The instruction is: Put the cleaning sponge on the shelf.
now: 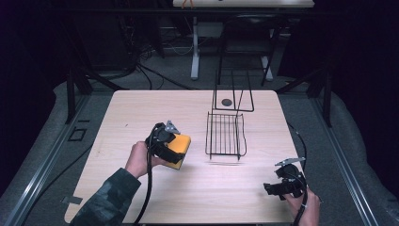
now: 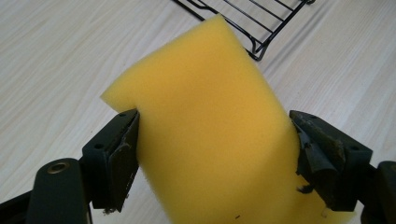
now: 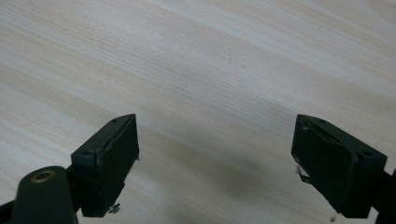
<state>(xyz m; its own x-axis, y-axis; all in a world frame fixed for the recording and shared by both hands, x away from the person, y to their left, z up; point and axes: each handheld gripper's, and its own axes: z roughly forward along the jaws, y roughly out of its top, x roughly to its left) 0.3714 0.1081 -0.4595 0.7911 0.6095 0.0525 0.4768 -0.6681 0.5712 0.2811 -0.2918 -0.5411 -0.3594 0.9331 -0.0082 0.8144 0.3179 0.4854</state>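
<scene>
Keep the left gripper (image 2: 210,154) clamped on the yellow sponge (image 2: 210,121) – held above the tabletop's (image 1: 141,108) left half – and approach the wire rack (image 1: 226,134) level. Right gripper (image 3: 215,163): jaws apart, empty.

Sponge (image 2: 210,126): bright yellow, plain, w/ orange side in the high view. Left gripper (image 1: 165,141) & right gripper (image 1: 281,187): black, grey plates on top. Wire rack (image 1: 226,135) mid-table: black. Table (image 1: 141,108): pale wood w/ fine grain streaks. Sleeve (image 1: 106,202) near left: dark camo pattern. Floor (image 1: 179,77) far: grey.
</scene>
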